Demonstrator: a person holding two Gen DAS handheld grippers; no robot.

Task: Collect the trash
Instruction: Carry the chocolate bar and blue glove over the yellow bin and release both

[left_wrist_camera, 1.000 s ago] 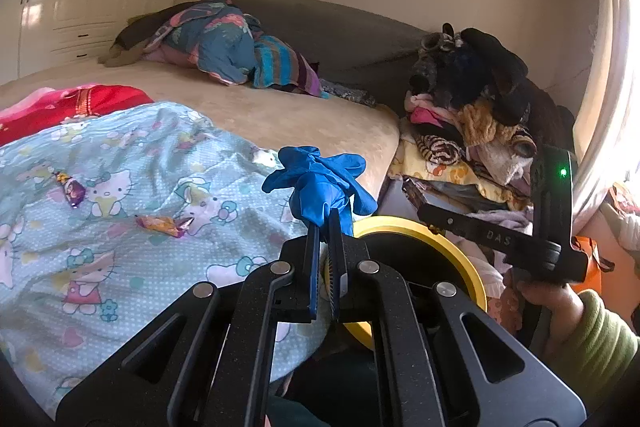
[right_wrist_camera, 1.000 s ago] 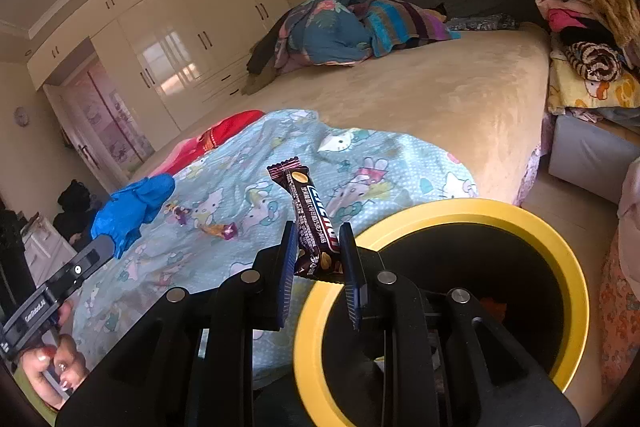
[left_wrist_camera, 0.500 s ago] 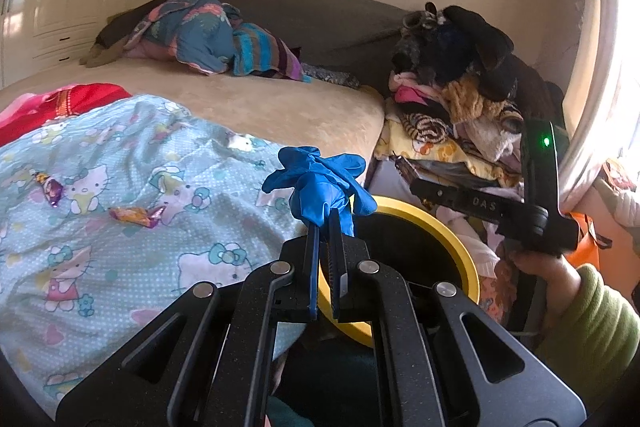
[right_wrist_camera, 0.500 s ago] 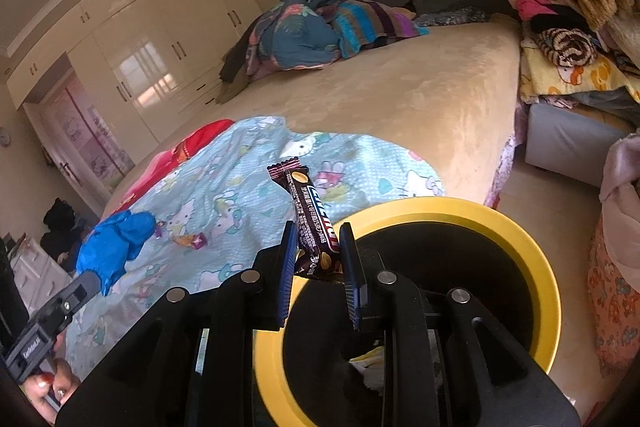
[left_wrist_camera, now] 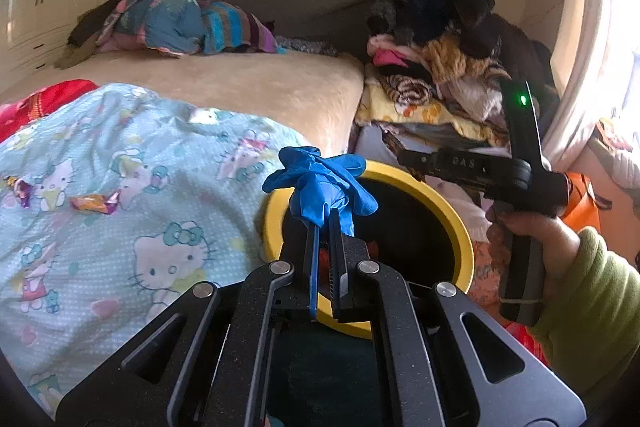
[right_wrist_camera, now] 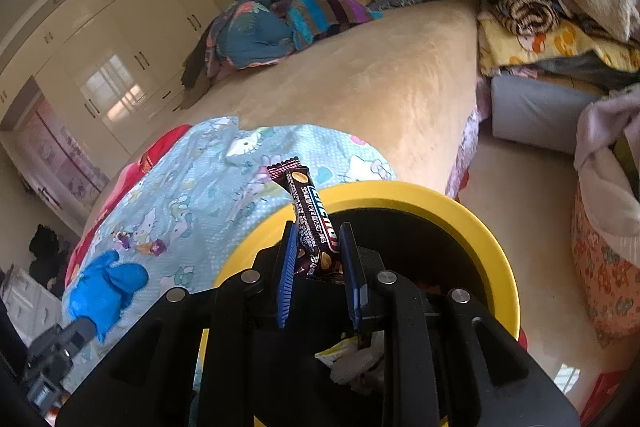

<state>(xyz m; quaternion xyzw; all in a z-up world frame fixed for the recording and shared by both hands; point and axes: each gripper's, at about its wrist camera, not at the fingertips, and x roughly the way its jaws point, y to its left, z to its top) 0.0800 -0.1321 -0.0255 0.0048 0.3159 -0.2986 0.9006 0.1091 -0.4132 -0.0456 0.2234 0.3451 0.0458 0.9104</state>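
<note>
My left gripper (left_wrist_camera: 325,217) is shut on a crumpled blue glove (left_wrist_camera: 320,183), held over the near rim of a yellow-rimmed black bin (left_wrist_camera: 464,227) beside the bed. The same blue glove (right_wrist_camera: 106,287) appears low left in the right wrist view. My right gripper (right_wrist_camera: 316,231) is shut on a dark brown snack bar wrapper (right_wrist_camera: 310,219) that sticks up between its pads, above the bin (right_wrist_camera: 472,227). White and yellow scraps (right_wrist_camera: 352,355) lie inside the bin. Two candy wrappers (left_wrist_camera: 94,203) (left_wrist_camera: 19,189) lie on the cartoon-cat quilt (left_wrist_camera: 120,219).
The beige bed (left_wrist_camera: 248,87) carries a heap of clothes (left_wrist_camera: 176,19) at its far end. Stacked clothes and plush toys (left_wrist_camera: 440,59) stand right of the bin. A hand in a green sleeve (left_wrist_camera: 576,291) holds the right gripper. White wardrobes (right_wrist_camera: 120,39) line the far wall.
Both grippers have moved down and toward the bin with their loads. The bin now fills more of each view, and scraps inside it have come into sight.
</note>
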